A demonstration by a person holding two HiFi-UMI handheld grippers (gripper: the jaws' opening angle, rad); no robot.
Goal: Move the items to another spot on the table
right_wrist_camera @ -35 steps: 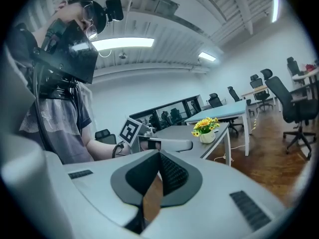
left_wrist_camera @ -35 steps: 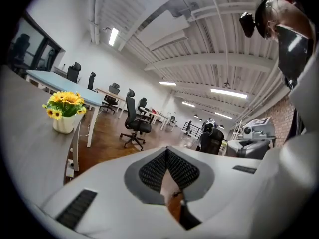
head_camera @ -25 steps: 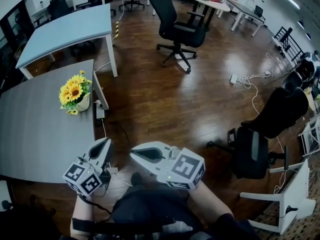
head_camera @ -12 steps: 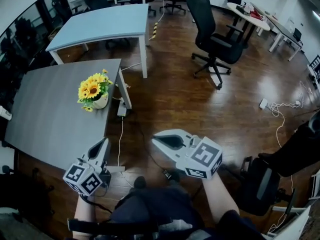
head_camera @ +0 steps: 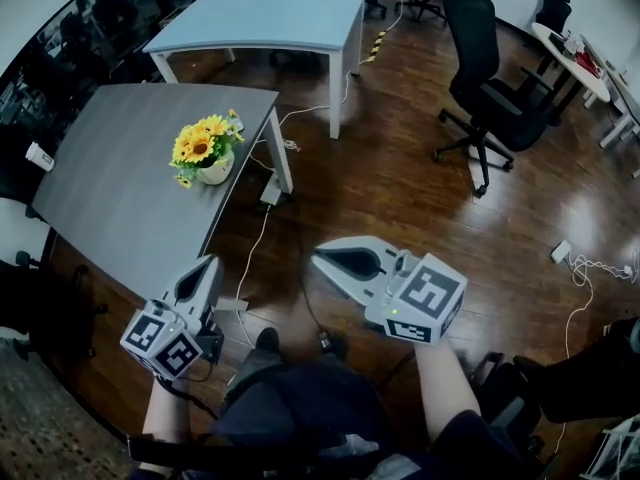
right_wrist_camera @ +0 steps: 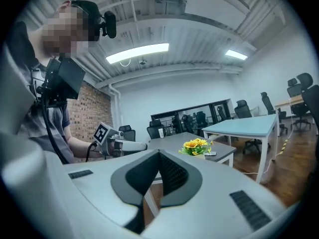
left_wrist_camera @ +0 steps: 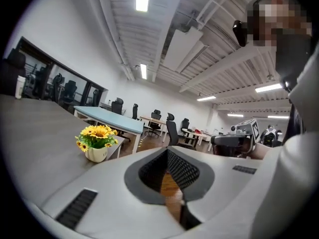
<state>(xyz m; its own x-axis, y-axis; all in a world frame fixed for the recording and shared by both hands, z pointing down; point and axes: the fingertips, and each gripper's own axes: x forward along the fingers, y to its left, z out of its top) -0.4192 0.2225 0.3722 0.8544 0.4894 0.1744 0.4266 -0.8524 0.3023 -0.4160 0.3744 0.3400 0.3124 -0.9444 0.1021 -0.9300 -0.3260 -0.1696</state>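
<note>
A pot of yellow sunflowers (head_camera: 207,153) stands near the right end of the grey table (head_camera: 110,203); it also shows in the left gripper view (left_wrist_camera: 97,143) and the right gripper view (right_wrist_camera: 195,146). A small dark flat item (right_wrist_camera: 210,154) lies beside the pot. A white cup (head_camera: 38,155) sits at the table's far left edge. My left gripper (head_camera: 207,266) is shut and empty, held off the table's near corner. My right gripper (head_camera: 322,258) is shut and empty over the wooden floor, well to the right of the table. Both point roughly level towards the table.
A light blue table (head_camera: 270,18) stands behind the grey one. A black office chair (head_camera: 490,98) is on the floor at the right. Cables and a power strip (head_camera: 268,193) lie on the floor by the grey table's leg.
The view has swung left, so the grey table and sunflowers sit nearer the middle. The right gripper has shifted right and up in the picture; the left one stays at lower left. Both remain shut.
</note>
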